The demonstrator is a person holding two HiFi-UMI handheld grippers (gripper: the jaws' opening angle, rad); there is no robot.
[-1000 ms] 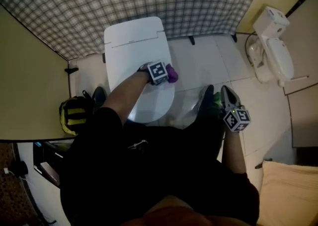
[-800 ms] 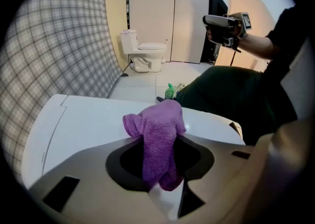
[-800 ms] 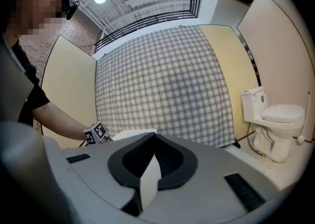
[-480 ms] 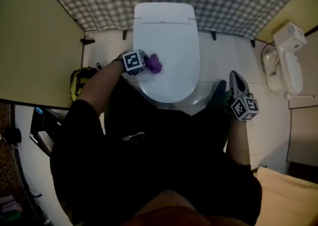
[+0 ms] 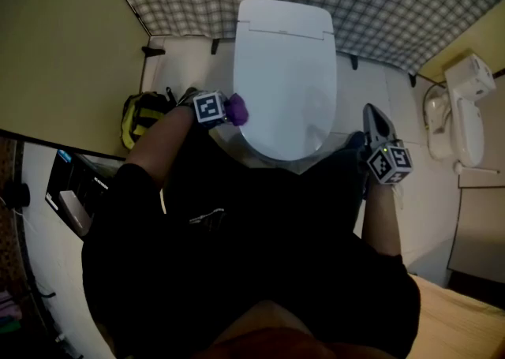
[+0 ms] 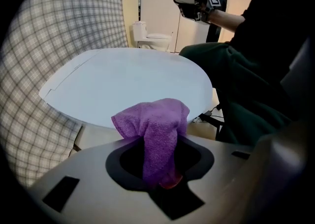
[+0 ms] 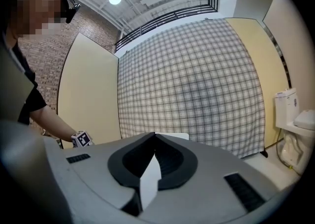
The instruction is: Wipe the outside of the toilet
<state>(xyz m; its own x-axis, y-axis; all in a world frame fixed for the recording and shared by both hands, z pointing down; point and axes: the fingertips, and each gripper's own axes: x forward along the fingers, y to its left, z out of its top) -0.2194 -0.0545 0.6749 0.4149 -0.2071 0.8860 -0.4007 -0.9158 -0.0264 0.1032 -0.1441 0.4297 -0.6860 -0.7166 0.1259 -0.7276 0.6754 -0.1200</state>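
The white toilet [image 5: 286, 73] stands against the checked wall with its lid shut. My left gripper [image 5: 223, 110] is shut on a purple cloth [image 5: 236, 110] at the left edge of the lid, near the front. In the left gripper view the cloth [image 6: 155, 129] bulges out of the left gripper [image 6: 164, 179] just before the lid's rim [image 6: 128, 85]. My right gripper [image 5: 378, 132] hangs to the right of the bowl, above the floor, shut and holding nothing. In the right gripper view the right gripper [image 7: 147, 181] points at the checked wall.
A yellow and black bag [image 5: 142, 117] lies on the floor left of the toilet. A second white toilet [image 5: 465, 113] stands at the right. Yellow partition walls [image 5: 63, 50] close in the left side. The person's dark-clothed legs fill the space in front of the bowl.
The left gripper has drawn the purple cloth across the front of the lid, from its right side to its left edge. The right gripper has stayed right of the bowl.
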